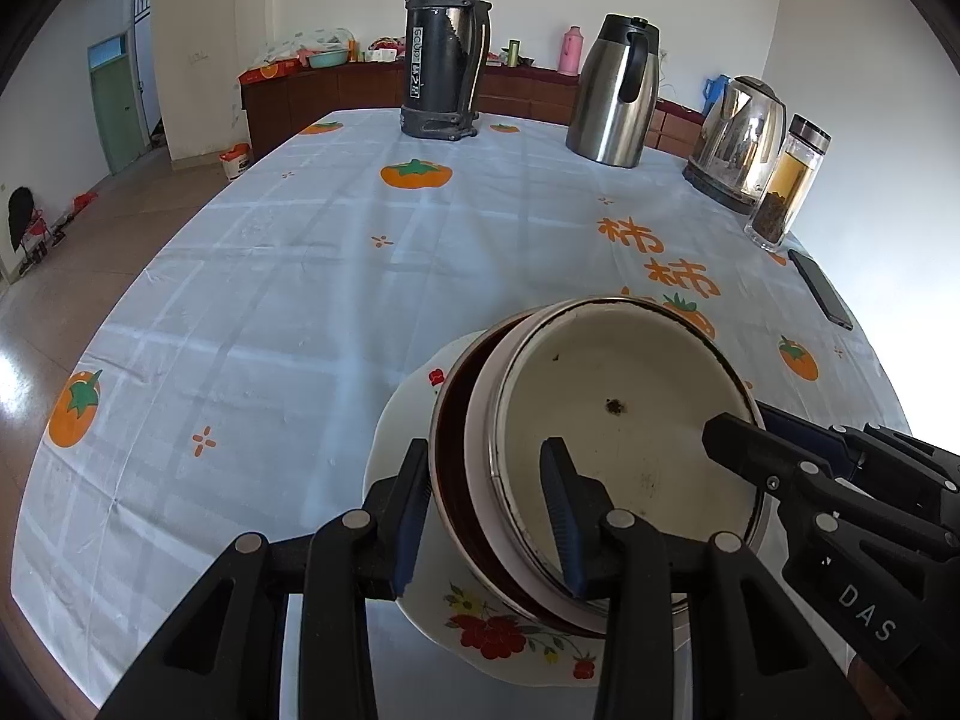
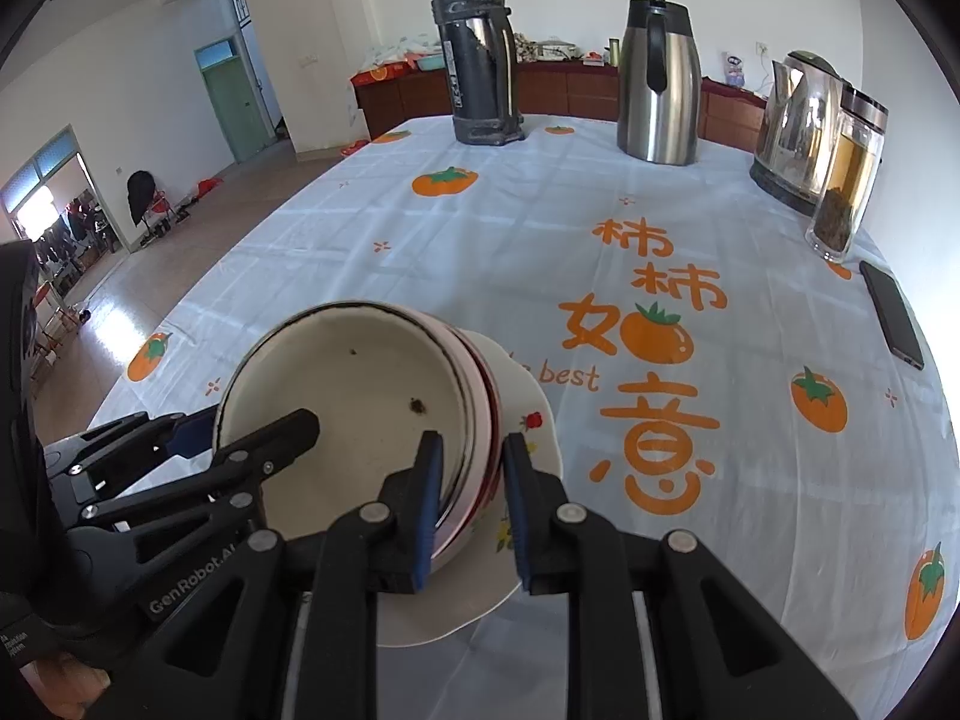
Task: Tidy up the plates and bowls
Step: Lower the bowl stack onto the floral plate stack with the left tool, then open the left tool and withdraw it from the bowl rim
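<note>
While the tablecloth (image 1: pixel 270 276) lies bare across the left and middle, the far edge carries a black thermos (image 1: pixel 445 42), a steel jug (image 1: pixel 615 93), a kettle (image 1: pixel 738 141) and a tea bottle (image 1: pixel 789 180), with a phone (image 1: pixel 821 289) by the right edge. Near, stacked bowls (image 1: pixel 618 420) sit on a floral plate (image 1: pixel 498 630). The left gripper (image 1: pixel 486 510) straddles their left rim, partly open; the right gripper (image 2: pixel 474 504) straddles the right rim likewise, neither pressing visibly.

Left tongs (image 1: pixel 489 510) and right tongs (image 2: pixel 474 501) both parted, angled toward each other.
</note>
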`<state>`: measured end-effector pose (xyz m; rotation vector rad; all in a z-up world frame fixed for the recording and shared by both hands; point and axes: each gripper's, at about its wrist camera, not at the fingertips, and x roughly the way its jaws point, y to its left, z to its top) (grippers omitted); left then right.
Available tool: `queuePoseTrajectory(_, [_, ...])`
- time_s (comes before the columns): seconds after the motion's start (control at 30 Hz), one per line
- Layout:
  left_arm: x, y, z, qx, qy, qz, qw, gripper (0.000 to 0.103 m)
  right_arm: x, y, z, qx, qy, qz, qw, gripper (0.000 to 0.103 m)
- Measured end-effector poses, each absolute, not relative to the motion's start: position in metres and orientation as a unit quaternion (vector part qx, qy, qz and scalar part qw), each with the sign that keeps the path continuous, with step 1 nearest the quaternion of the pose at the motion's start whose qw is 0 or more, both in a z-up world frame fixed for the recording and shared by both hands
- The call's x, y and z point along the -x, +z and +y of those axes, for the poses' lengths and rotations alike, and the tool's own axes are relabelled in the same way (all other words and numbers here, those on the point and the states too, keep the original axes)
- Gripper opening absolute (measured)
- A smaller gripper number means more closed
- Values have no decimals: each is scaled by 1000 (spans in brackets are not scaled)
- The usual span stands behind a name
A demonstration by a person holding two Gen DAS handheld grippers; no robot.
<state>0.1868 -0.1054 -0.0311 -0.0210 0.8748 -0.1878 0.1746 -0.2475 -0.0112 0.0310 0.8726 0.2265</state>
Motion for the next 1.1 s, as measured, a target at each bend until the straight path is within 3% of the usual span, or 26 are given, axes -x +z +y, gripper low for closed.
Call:
queuePoseTrajectory(0.83, [-189,-33,-105,15,-102,417,903,44,-170,-13,-240,6,97,396,913,21])
queuePoseTrajectory(1.1, [-190,-34,-106,11,-98,420,902,55,-169,-13,-240,6,98,387,917,32])
